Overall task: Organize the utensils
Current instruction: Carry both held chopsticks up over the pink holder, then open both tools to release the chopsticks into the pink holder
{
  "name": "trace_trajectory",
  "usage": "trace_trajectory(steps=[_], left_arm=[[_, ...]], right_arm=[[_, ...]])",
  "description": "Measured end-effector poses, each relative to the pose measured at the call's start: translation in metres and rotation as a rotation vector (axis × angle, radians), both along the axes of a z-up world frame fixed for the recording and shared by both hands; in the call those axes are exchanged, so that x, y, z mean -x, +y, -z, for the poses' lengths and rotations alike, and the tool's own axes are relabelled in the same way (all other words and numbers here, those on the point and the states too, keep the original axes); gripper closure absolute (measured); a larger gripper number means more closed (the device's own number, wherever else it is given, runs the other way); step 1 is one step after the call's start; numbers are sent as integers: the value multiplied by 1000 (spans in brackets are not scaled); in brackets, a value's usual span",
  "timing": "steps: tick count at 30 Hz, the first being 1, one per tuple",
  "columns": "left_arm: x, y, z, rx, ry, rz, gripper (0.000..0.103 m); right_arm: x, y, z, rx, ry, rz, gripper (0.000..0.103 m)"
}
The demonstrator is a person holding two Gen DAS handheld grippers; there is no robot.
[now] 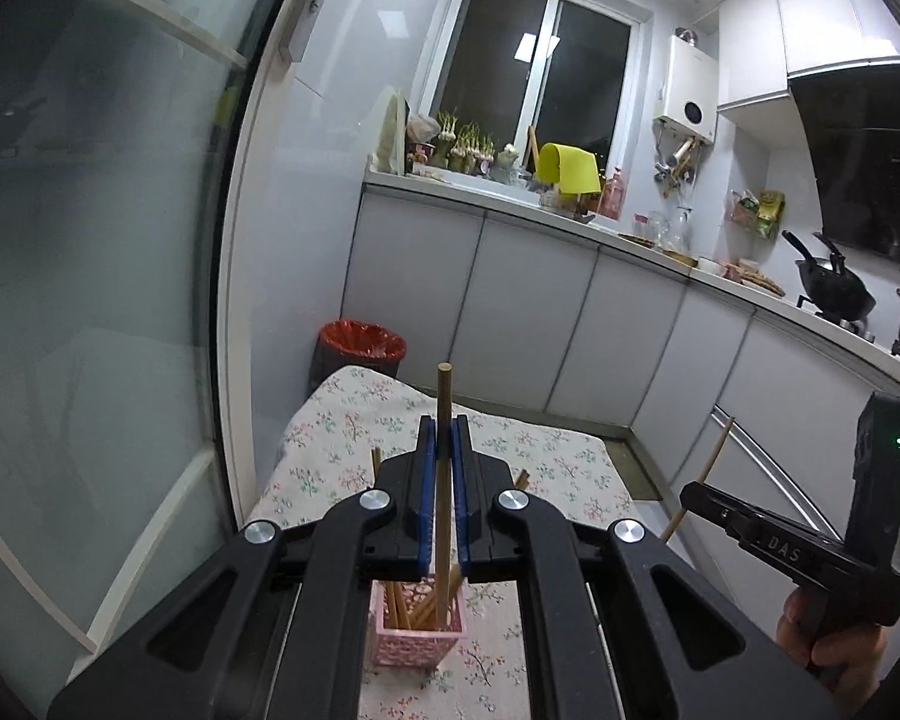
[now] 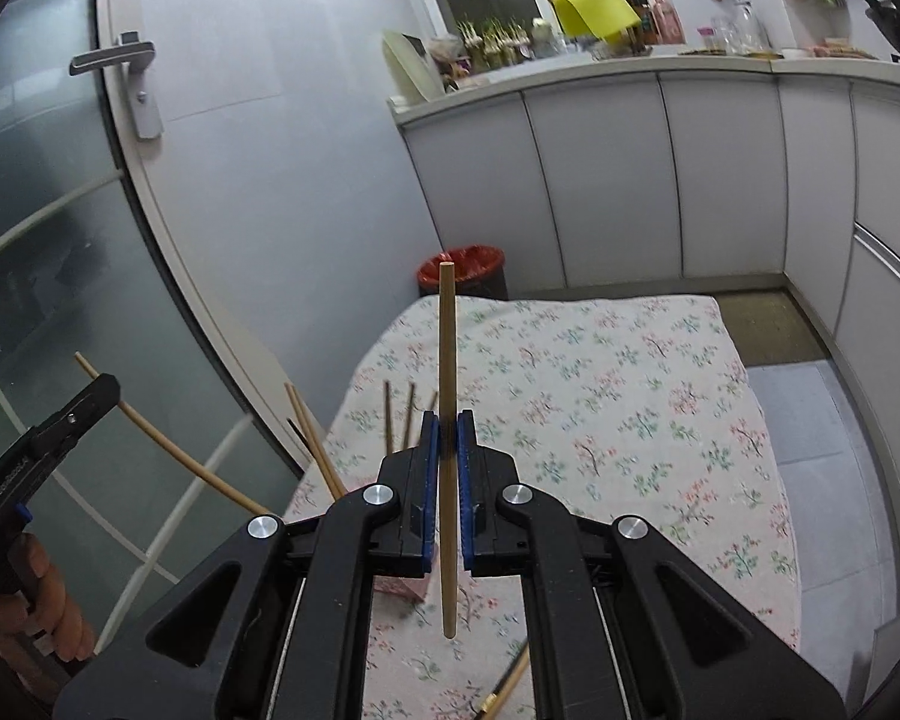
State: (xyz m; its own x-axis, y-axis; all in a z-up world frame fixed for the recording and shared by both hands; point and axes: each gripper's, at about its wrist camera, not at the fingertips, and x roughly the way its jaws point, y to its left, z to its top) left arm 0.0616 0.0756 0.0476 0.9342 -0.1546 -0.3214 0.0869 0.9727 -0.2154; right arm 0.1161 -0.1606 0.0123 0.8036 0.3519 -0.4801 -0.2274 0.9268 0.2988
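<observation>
In the left wrist view, the left gripper (image 1: 444, 438) sits at lower centre with its blue-padded fingers (image 1: 427, 480) pinched tight on a wooden chopstick (image 1: 444, 408). The stick stands nearly upright in the frame, its blunt end rising above the fingertips and its lower part running down between the pads. Directly below the jaws, at the bottom centre, a pink holder (image 1: 417, 630) stands on the floral tablecloth (image 1: 342, 420) with several more chopsticks in it. At the right edge, the right gripper (image 1: 699, 495) appears side-on, held by a hand (image 1: 834, 654), a thin chopstick crossing its tip.

In the right wrist view, the right gripper (image 2: 448, 420) also has its blue-padded fingers (image 2: 465, 468) pressed together on a second chopstick (image 2: 447, 360), upright at the centre of the frame, its top end overlapping a red-lined bin (image 2: 471, 267) behind the table and its lower end hanging free above the cloth. A pink corner of the holder (image 2: 405, 588) shows just beneath the jaws, and stick ends poke up to the left of the fingertips. At the far left, the left gripper (image 2: 111, 387) and its hand (image 2: 42, 600) show, with a chopstick passing through the tip. A further chopstick (image 2: 510, 684) lies on the cloth at the bottom edge.
</observation>
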Motion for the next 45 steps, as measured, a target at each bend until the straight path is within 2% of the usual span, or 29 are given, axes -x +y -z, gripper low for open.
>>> trace_trajectory(steps=[3, 12, 14, 19, 20, 21, 23, 27, 32, 35, 42, 45], left_arm=[[-10, -3, 4, -32, 0, -20, 98], [-51, -8, 35, -95, 107, -47, 98], [-60, -8, 45, -99, 136, -42, 98], [-71, -9, 63, -106, 139, 2, 96], [-72, -9, 64, -111, 144, 3, 90], [-71, -8, 65, -111, 150, 0, 76], [-66, -2, 64, -95, 145, -14, 60], [-60, 9, 62, -70, 172, -32, 59], [-62, 21, 75, -77, 274, -86, 59], [-66, 26, 84, -98, 317, -109, 59], [-70, 42, 102, -92, 395, -131, 49], [-71, 46, 108, -80, 424, -127, 47]], right_arm=[[-5, 7, -1, -16, -9, -12, 98], [-14, 17, 1, -55, -25, -9, 98], [-14, 19, 2, -61, -33, -14, 98], [-14, 30, 2, -61, -67, -29, 98], [-14, 32, 2, -62, -74, -32, 98], [-14, 35, 2, -63, -82, -38, 98], [-15, 38, 3, -64, -91, -44, 98], [-20, 46, 5, -61, -110, -51, 98], [-32, 58, 14, -63, -101, -60, 98], [-40, 71, 25, -18, -84, -69, 98], [-52, 98, 46, 97, -51, -94, 98], [-57, 101, 52, 110, -20, -102, 92]])
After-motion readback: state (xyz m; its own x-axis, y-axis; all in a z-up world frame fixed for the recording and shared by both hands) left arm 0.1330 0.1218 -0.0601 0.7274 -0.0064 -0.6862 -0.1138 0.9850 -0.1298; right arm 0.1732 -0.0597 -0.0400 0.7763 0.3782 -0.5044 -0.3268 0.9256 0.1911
